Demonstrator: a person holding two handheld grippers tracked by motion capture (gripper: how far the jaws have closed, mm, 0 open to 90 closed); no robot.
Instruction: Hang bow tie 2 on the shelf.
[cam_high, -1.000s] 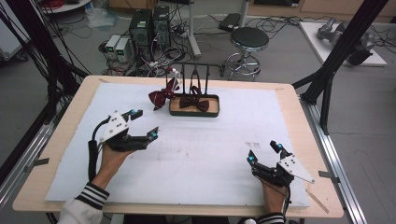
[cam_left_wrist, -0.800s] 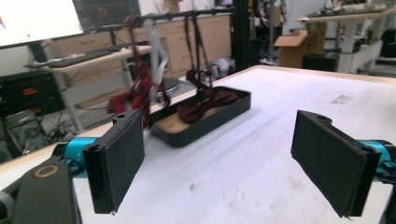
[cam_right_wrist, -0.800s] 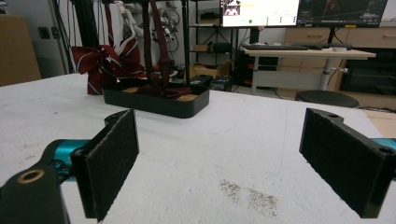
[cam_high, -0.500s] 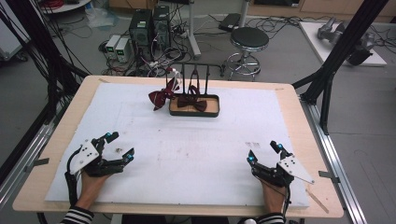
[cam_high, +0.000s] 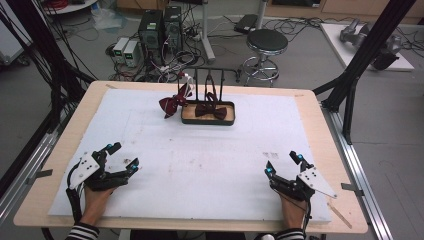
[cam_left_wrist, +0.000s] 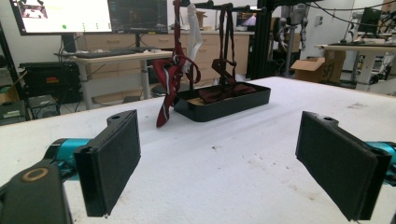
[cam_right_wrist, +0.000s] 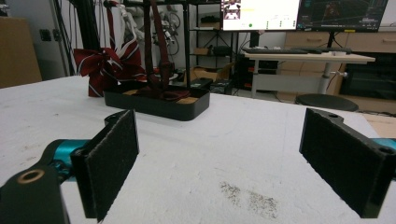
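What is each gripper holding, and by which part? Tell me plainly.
Nothing. The left gripper and the right gripper are both open over the white mat, far from the bow ties.

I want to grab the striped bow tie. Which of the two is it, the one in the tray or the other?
The other: the red bow tie with pale stripes hangs outside the black tray, at its left end in the high view. The dark maroon bow tie lying inside the tray looks plain.

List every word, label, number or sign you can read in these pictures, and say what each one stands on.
No text can be read.
Monitors behind the table: screen content too small and blurred.
Monitors in the right gripper view: likewise blurred.
Left gripper, right gripper, black tray: no markings seen.
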